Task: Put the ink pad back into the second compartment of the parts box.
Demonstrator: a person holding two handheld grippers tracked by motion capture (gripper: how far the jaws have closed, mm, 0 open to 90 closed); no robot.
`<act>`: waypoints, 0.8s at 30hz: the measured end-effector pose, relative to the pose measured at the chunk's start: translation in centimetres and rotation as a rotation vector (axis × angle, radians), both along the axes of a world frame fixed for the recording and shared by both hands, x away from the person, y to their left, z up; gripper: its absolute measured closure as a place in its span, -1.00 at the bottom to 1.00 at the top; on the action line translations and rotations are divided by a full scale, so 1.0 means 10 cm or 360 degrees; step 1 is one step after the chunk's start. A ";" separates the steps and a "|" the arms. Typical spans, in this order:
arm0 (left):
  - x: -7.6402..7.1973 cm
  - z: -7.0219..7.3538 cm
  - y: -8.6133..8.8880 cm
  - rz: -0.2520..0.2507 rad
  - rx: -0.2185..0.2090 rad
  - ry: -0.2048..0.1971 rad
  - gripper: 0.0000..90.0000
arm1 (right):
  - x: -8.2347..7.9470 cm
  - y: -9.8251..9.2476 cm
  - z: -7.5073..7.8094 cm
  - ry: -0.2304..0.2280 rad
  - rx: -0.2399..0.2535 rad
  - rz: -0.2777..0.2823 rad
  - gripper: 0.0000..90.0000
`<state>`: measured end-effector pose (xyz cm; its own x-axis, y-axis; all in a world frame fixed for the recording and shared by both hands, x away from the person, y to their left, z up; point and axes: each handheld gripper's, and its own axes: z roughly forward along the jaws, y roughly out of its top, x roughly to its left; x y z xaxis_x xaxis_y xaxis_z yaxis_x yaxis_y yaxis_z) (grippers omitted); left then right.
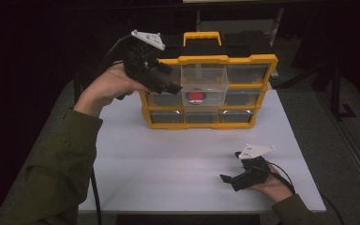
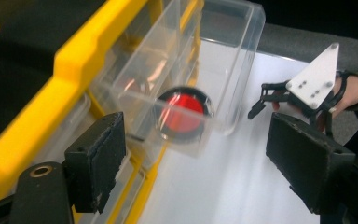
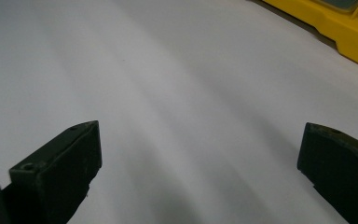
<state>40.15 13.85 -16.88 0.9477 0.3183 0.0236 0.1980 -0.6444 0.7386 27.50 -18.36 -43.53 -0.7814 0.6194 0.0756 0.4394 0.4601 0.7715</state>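
A yellow organiser (image 1: 206,60) with clear drawers stands upright at the back of the white table (image 1: 168,154). Its middle drawer (image 1: 204,79) is pulled out toward me, and a red round piece with a black rim (image 1: 196,96) lies inside it. My left gripper (image 1: 176,88) hovers at the drawer's left front corner. In the left gripper view the left gripper (image 2: 196,140) is open, with the drawer (image 2: 233,56) and the red piece (image 2: 182,112) just beyond its pads and nothing pressed between them. My right gripper (image 1: 227,179) rests low at the table's front right, open and empty (image 3: 200,135).
The organiser's other drawers (image 1: 246,74) are pushed in. Its yellow base (image 3: 349,32) lies off to the upper right in the right gripper view. White tabletop stretches between the organiser and the right gripper (image 2: 259,99). Dark floor surrounds the table.
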 end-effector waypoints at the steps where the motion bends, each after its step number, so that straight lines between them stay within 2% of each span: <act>1: -0.02 -0.03 0.02 0.0012 0.0001 0.0001 -0.58 | 0.00 0.00 0.00 0.0001 0.0001 0.0001 -1.00; 4: -0.05 -0.10 0.06 0.0019 0.0007 -0.0001 -0.60 | -0.01 0.00 0.00 0.0000 0.0004 0.0001 -1.00; 11: -0.12 -0.27 0.16 0.0062 -0.0033 -0.0002 -0.66 | -0.01 0.01 0.00 0.0002 -0.0002 0.0001 -1.00; 24: -0.27 -0.69 0.34 0.0102 -0.0061 -0.0009 -0.73 | -0.01 0.01 -0.01 0.0006 0.0000 0.0005 -1.00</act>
